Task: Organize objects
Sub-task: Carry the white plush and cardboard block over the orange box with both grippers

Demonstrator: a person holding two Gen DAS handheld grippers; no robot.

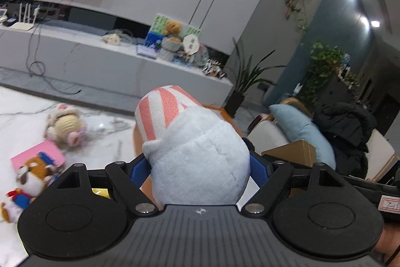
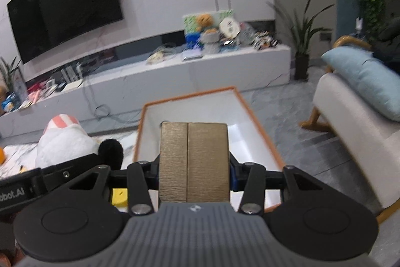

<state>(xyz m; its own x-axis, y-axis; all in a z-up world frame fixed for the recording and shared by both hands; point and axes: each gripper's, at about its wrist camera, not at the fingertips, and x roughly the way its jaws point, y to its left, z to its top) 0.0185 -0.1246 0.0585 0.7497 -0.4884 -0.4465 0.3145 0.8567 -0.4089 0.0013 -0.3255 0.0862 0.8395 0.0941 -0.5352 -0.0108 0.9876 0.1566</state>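
Note:
My left gripper (image 1: 200, 162) is shut on a white plush toy (image 1: 197, 157) with a pink-and-white striped hat, held up in the air. The same plush (image 2: 65, 142) shows at the left of the right wrist view. My right gripper (image 2: 194, 167) is shut on a gold-brown box (image 2: 194, 159) and holds it above an open white storage box with an orange rim (image 2: 252, 116). The gold box also shows at the right of the left wrist view (image 1: 292, 152). On the floor lie a cream plush doll (image 1: 66, 126), a brown dog plush (image 1: 30, 179) and a pink book (image 1: 40, 154).
A long white TV bench (image 2: 175, 71) with a TV (image 2: 65, 1) above it carries toys and clutter. A white rocking chair (image 2: 350, 121) with a blue cushion (image 2: 365, 76) stands at the right. Potted plants (image 2: 302, 41) stand by the wall. A yellow block (image 2: 119, 197) lies under the grippers.

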